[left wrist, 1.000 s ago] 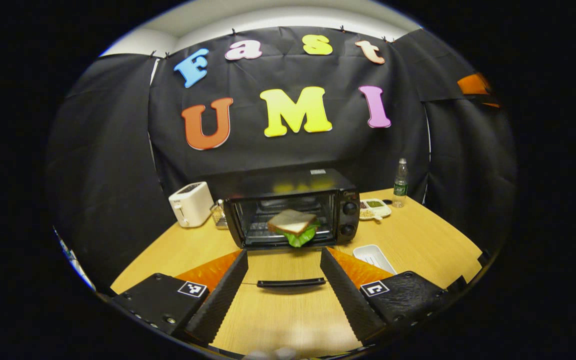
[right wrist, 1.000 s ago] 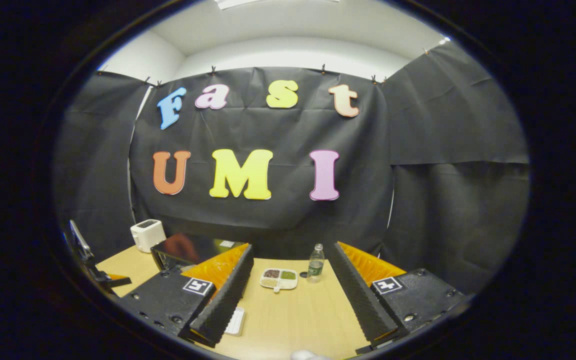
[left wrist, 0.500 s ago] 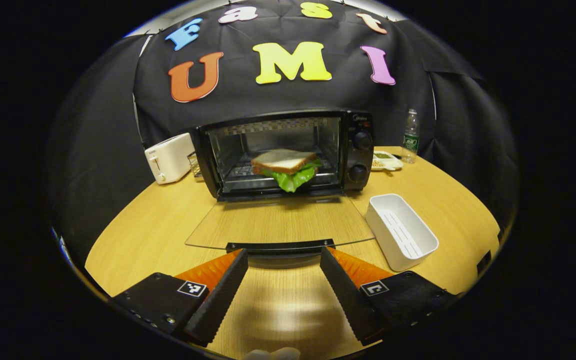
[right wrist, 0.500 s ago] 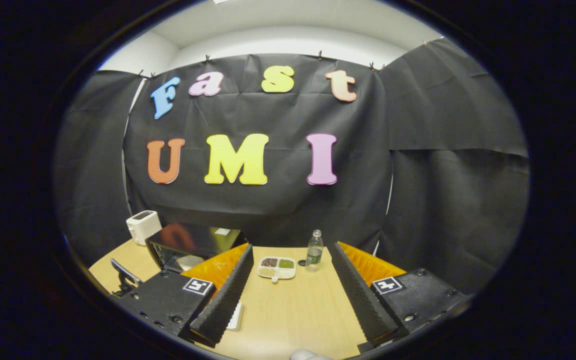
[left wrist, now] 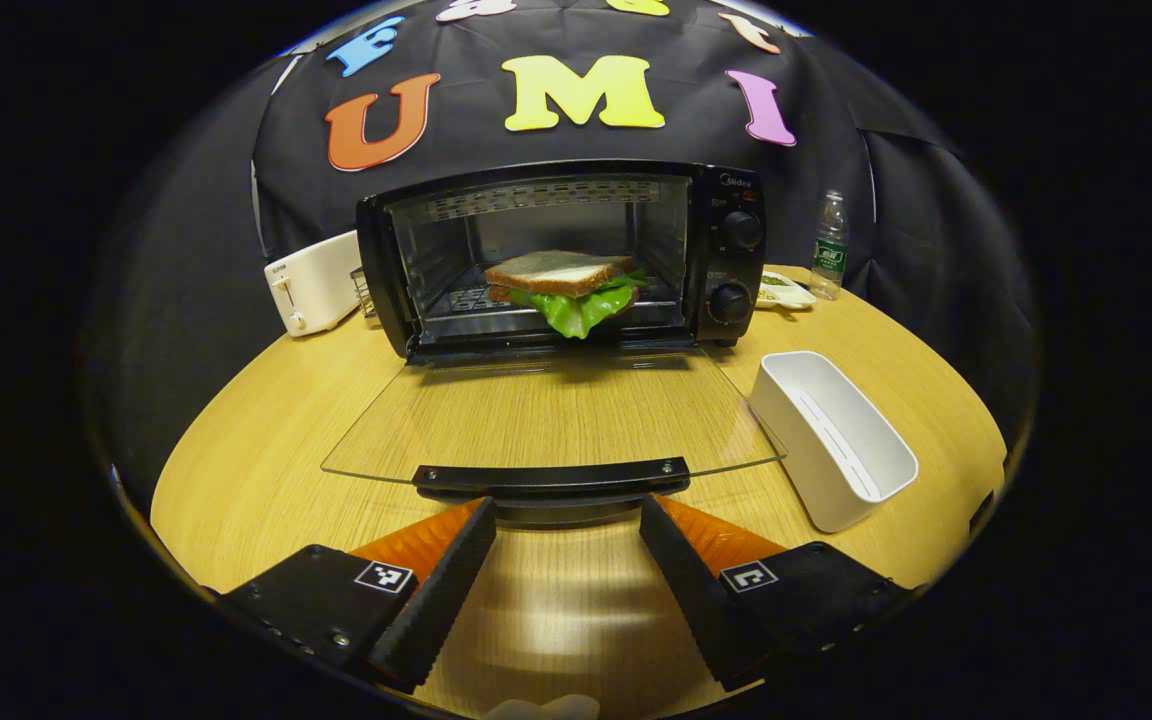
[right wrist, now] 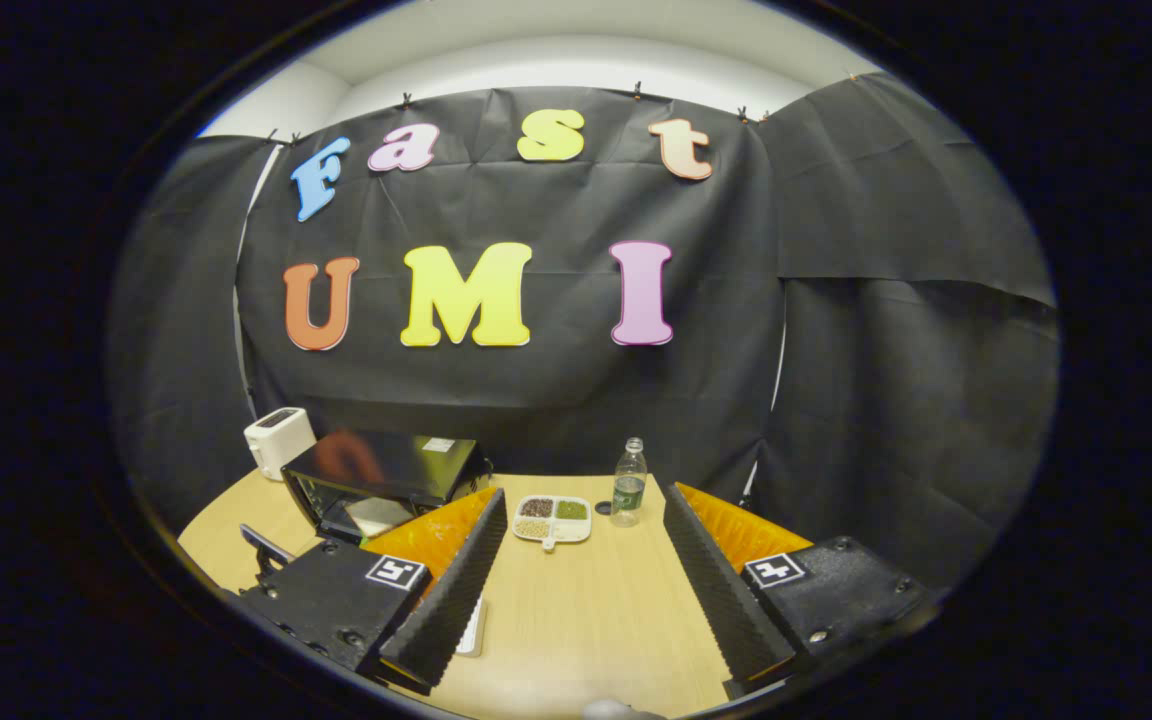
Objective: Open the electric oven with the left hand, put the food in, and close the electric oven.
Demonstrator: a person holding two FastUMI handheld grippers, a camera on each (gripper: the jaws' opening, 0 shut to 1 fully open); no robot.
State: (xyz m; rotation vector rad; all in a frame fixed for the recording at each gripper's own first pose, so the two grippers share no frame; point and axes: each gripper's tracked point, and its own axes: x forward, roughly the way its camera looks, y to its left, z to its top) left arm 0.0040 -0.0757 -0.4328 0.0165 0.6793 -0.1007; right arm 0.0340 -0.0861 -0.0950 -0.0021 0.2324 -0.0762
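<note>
The black electric oven (left wrist: 726, 260) stands at the back of the table with its glass door (left wrist: 556, 420) folded down flat. On the rack inside lies a sandwich (left wrist: 561, 280) with lettuce hanging out of it. My left gripper (left wrist: 566, 508) is open, its fingertips just short of the door's black handle (left wrist: 551, 475) and not touching it. In the right gripper view my right gripper (right wrist: 584, 500) is open and holds nothing above the table, with the oven (right wrist: 386, 465) off to its left.
A white toaster (left wrist: 311, 285) sits left of the oven. On the wooden table (left wrist: 256, 470), a white tray (left wrist: 836, 440) lies right of the door. A water bottle (right wrist: 628, 483) and a divided snack dish (right wrist: 553, 517) stand at the back right.
My left gripper has dropped lower and moved in toward the door handle, so the oven now looms larger. The sandwich stays on the rack. The right gripper barely shifted.
</note>
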